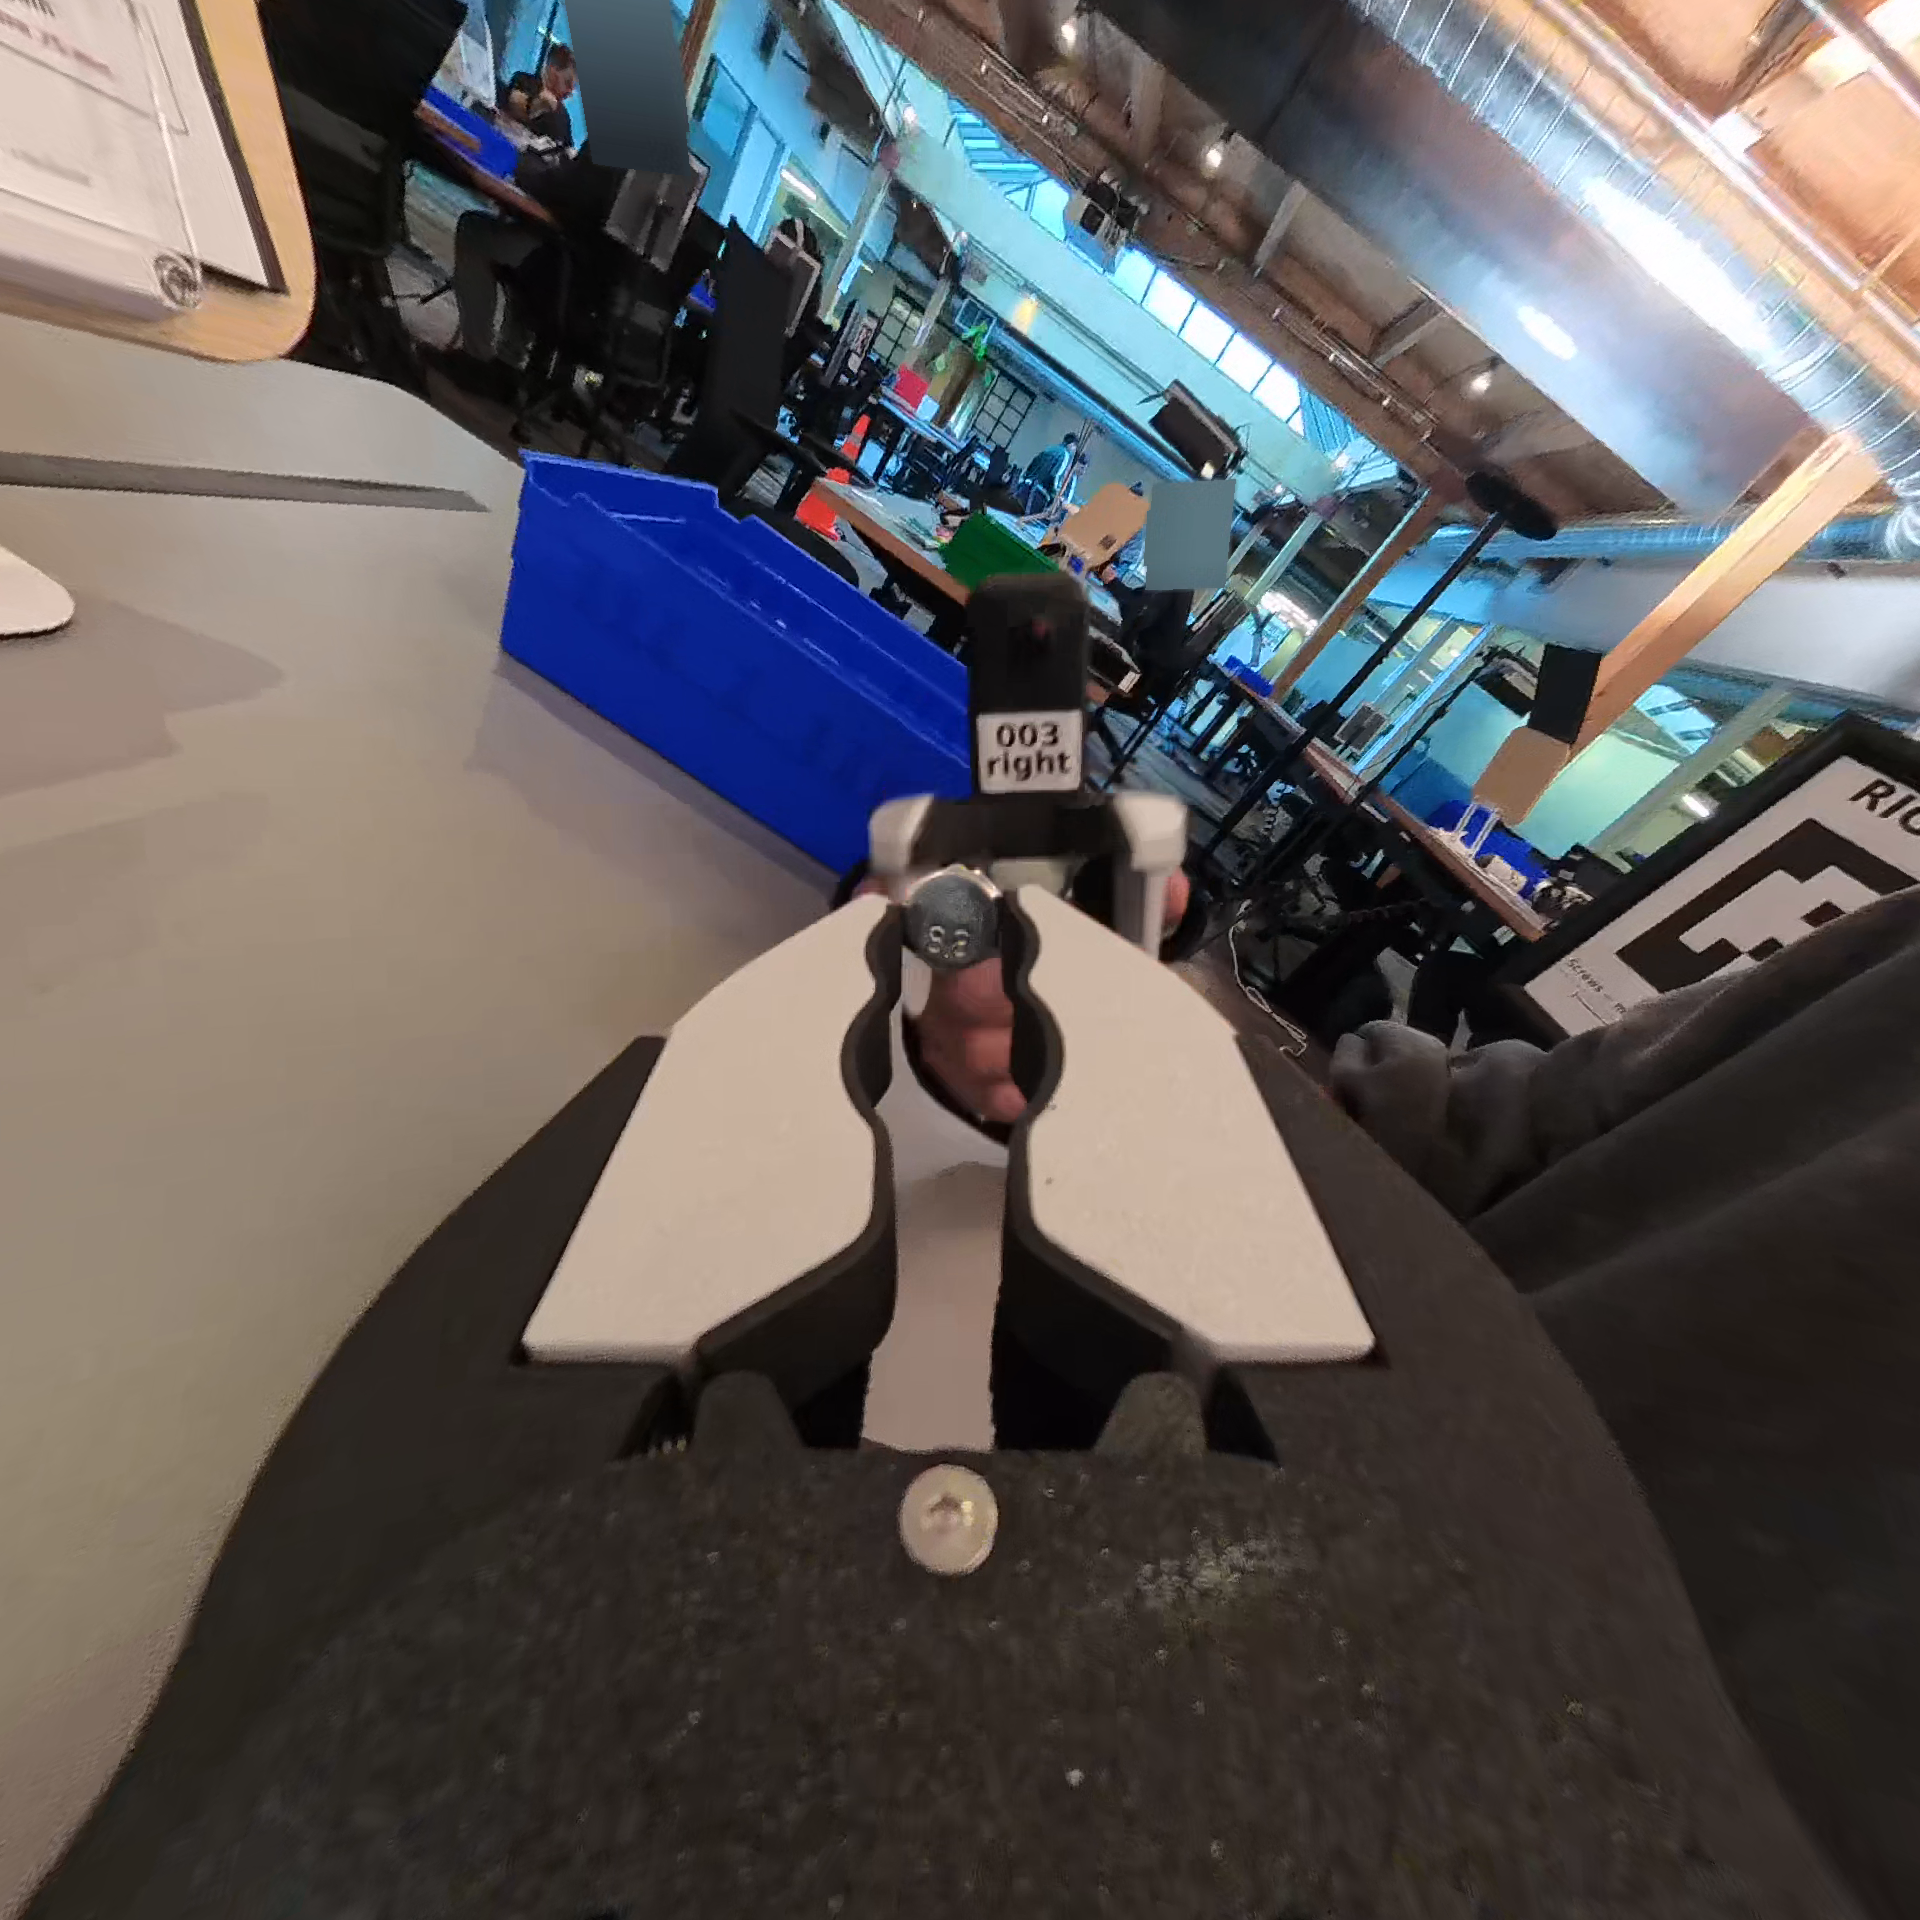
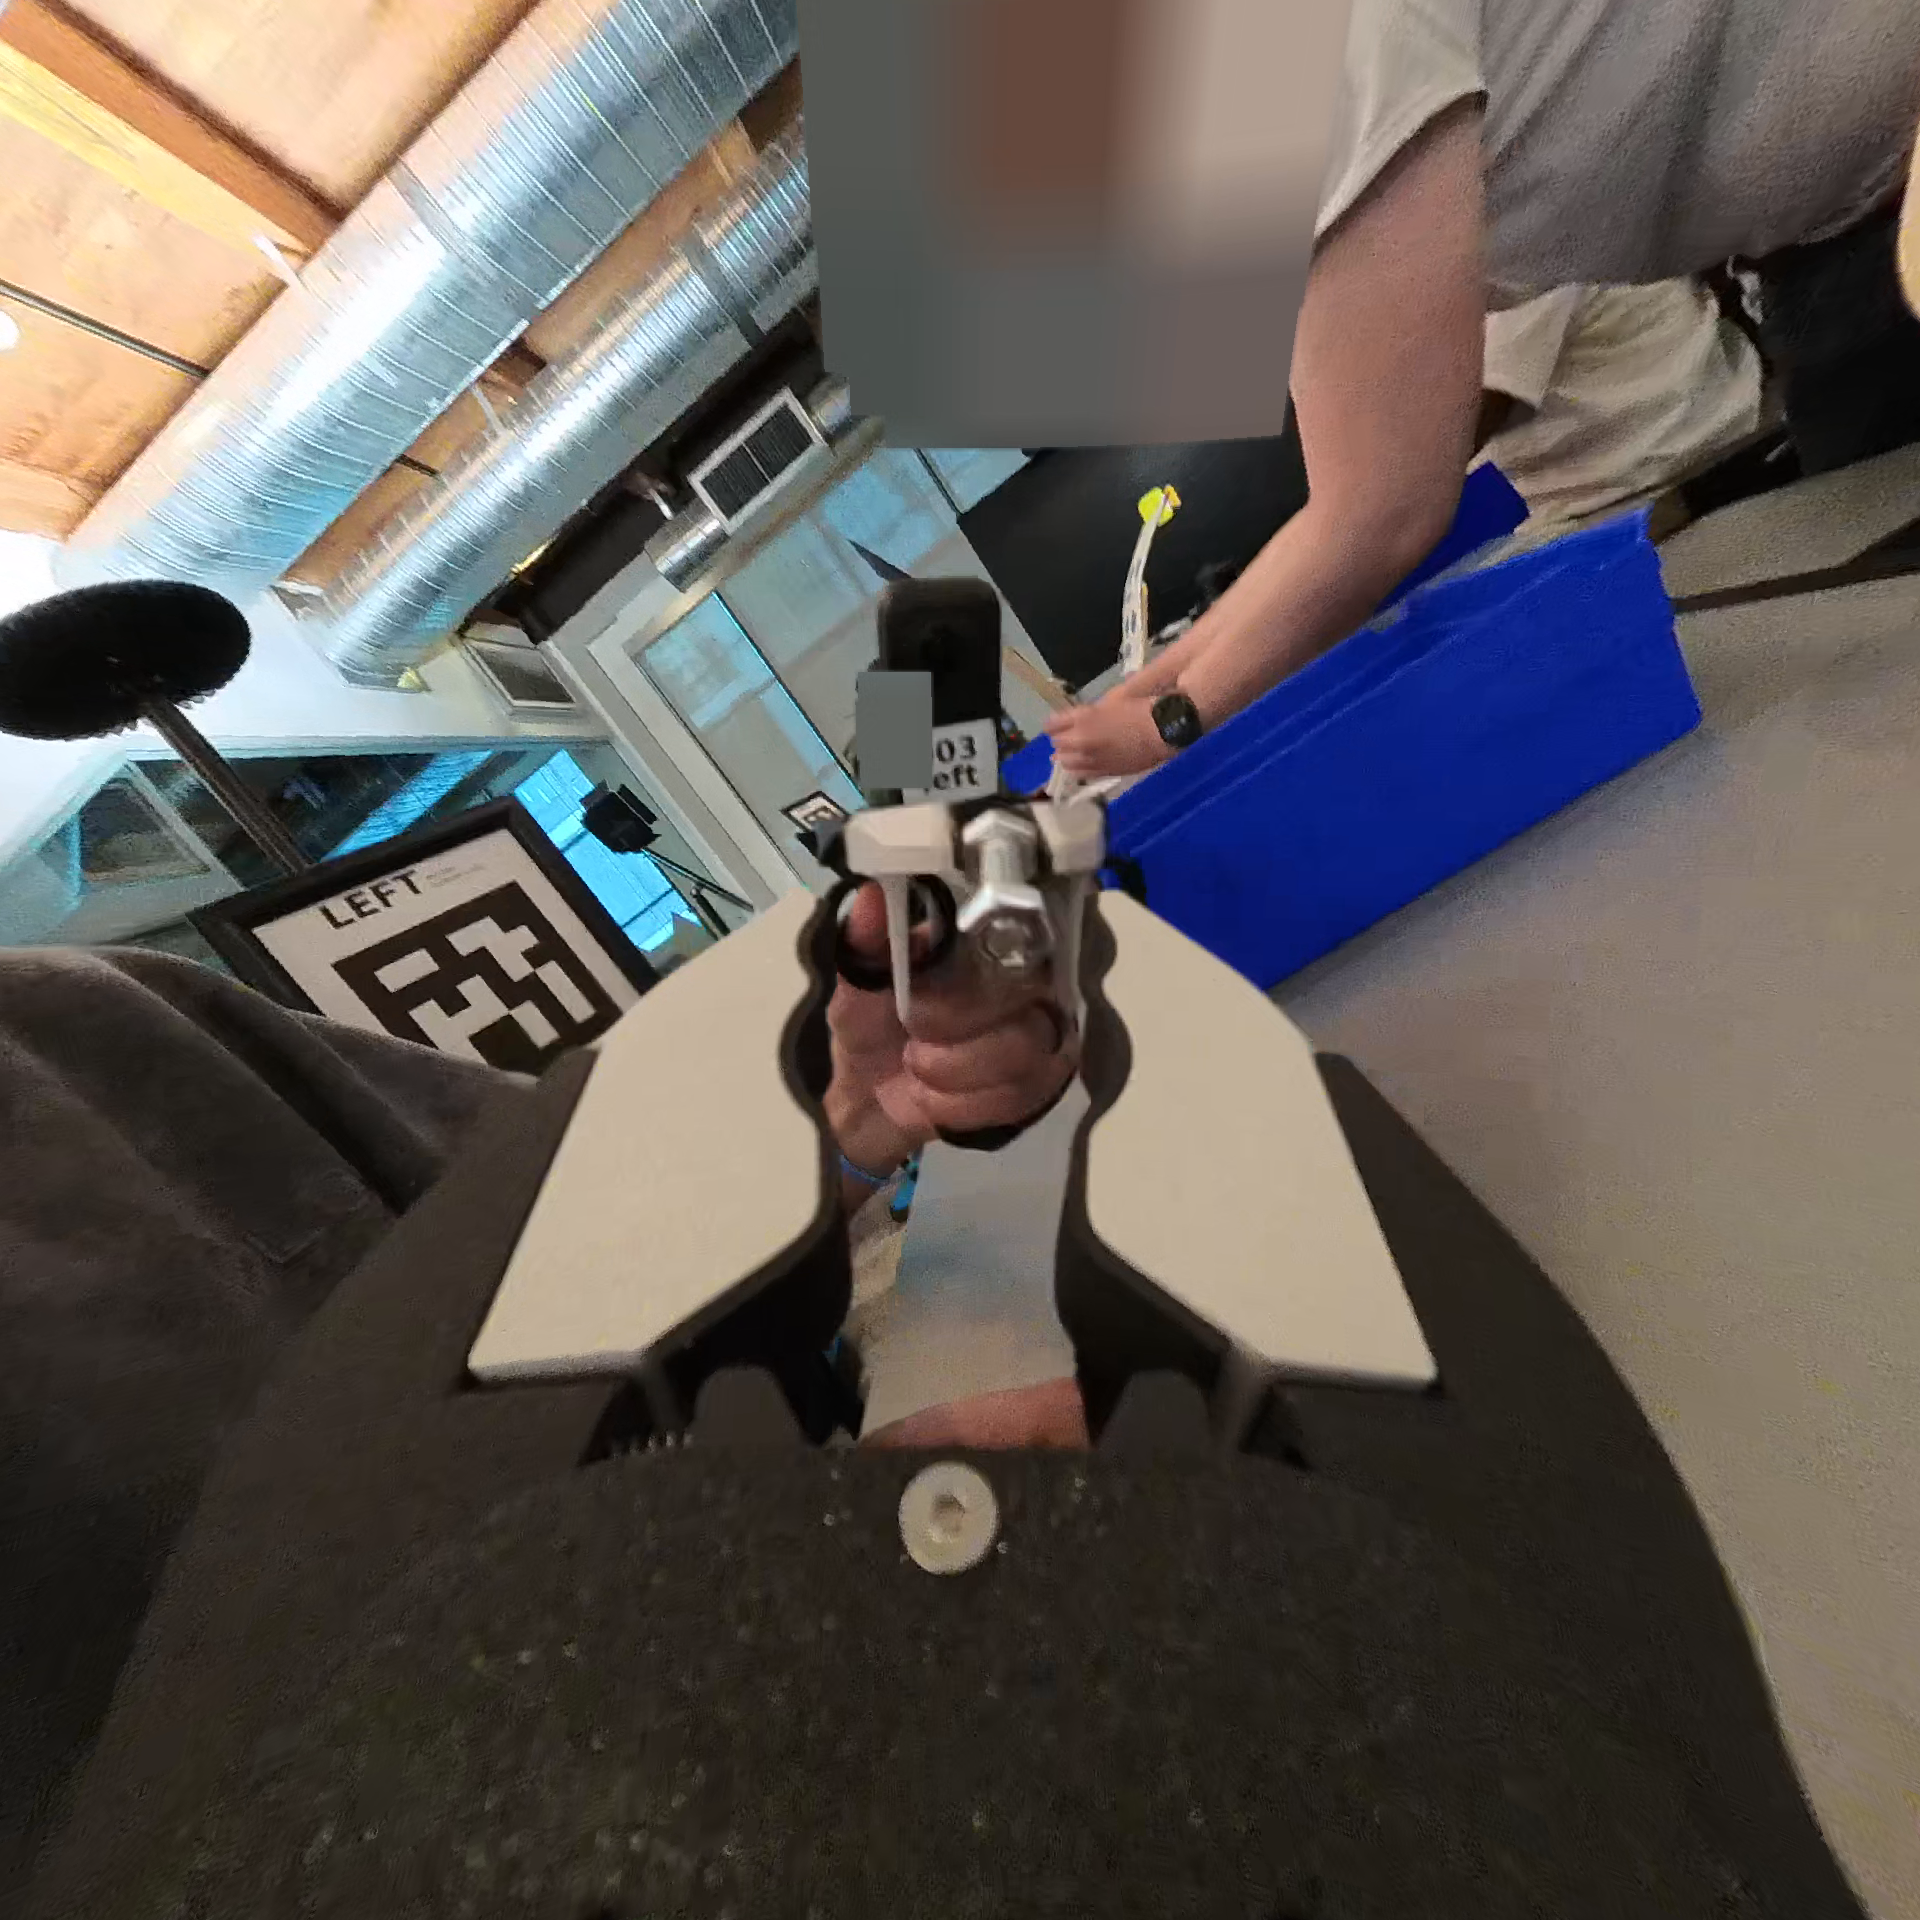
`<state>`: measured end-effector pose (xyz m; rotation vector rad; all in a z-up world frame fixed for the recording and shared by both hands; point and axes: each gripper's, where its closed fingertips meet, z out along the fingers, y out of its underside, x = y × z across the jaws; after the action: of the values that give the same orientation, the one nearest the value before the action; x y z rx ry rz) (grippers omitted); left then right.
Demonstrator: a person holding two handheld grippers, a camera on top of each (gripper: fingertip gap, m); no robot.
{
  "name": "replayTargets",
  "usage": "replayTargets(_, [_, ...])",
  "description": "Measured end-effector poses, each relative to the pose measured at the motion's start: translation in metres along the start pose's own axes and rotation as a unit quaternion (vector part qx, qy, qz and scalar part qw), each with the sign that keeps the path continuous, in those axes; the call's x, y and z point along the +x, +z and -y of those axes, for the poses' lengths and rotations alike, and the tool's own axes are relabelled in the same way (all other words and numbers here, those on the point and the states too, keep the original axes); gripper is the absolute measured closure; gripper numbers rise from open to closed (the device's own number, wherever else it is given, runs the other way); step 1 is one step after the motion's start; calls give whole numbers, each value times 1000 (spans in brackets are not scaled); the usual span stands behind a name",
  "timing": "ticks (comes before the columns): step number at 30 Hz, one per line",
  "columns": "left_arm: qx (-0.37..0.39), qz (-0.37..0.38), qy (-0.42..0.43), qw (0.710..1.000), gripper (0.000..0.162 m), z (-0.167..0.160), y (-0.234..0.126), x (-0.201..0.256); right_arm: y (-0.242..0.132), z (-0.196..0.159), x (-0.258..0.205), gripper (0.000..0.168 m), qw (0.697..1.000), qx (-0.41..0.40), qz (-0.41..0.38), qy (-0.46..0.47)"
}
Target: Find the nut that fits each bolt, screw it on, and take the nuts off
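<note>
My left gripper (image 1: 951, 925) is shut on the head of a silver bolt (image 1: 951, 923), held up off the table. In the right wrist view the same bolt (image 2: 989, 847) sticks out toward the camera from the left gripper (image 2: 987, 840), with a silver nut (image 2: 1006, 940) on its threaded end. My right gripper (image 2: 956, 925) is open, its fingers standing wide on either side of the nut without touching it. In the left wrist view the right gripper (image 1: 1023, 847) faces me just behind the bolt, fingers spread. The two grippers point at each other.
A blue plastic bin (image 1: 717, 665) stands on the grey table (image 1: 260, 935), also in the right wrist view (image 2: 1403, 769). A person's arm (image 2: 1351, 582) reaches into the bin. Framed marker boards (image 1: 1766, 904) (image 2: 447, 956) and a dark sleeve (image 1: 1662, 1143) are close by. My left and right fingertips are right by each other.
</note>
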<state>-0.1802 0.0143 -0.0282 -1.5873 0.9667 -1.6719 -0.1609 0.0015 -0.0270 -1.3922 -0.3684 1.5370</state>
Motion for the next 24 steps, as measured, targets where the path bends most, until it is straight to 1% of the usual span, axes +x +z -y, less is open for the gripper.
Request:
replayTargets(2, [-5, -1, 9, 1000, 144, 0, 1, 3, 5, -18, 4, 123, 999, -23, 4, 23])
replayTargets(4, [-3, -4, 9, 1000, 144, 0, 2, 4, 11, -21, -3, 123, 999, -27, 22, 28])
replayTargets(6, [-8, 5, 9, 1000, 144, -2, 1, -1, 13, -10, -7, 115, 1000, -13, 16, 11])
replayTargets(7, [-10, 5, 6, 1000, 145, -4, 1, -2, 10, -3, -9, 120, 1000, -7, 17, -2])
replayTargets(9, [-10, 17, 5, 1000, 145, -5, -1, -7, 3, 12, -9, 122, 1000, 18, 11, -13])
replayTargets(10, [-6, 9, 0, 1000, 145, -3, -1, -6, 0, 10, -5, 122, 1000, 10, -2, -18])
replayTargets(11, [0, 4, -4, 1000, 145, -1, -2, -5, -1, 5, 0, 122, 1000, -3, -12, -20])
replayTargets(13, [2, 2, 0, 1000, 144, 1, -2, -3, 0, -13, 9, 123, 999, -26, -19, 7])
replayTargets(15, [1, 0, 4, 1000, 145, 2, -1, 0, 6, -24, 5, 123, 999, -34, 4, 30])
replayTargets(17, [-4, 4, 6, 1000, 145, -1, 0, -2, 12, -18, -4, 121, 999, -23, 19, 22])
replayTargets(18, [-3, 4, 5, 1000, 145, -1, 0, -3, 12, -11, -4, 117, 1000, -16, 10, 11])
replayTargets(19, [-3, 5, 2, 1000, 145, -2, -1, -4, 10, -3, -5, 121, 1000, -6, 10, -3])
replayTargets(21, [-8, 16, 3, 1000, 145, -4, -2, -9, 1, 13, -4, 123, 1000, 27, 5, -9])
replayTargets(22, [-4, 12, 0, 1000, 145, -3, -3, -8, -3, 14, -2, 124, 1000, 26, 0, -7])
replayTargets(24, [3, 5, -2, 1000, 145, 1, -3, -5, -5, 2, 5, 124, 1000, 6, -10, 6])
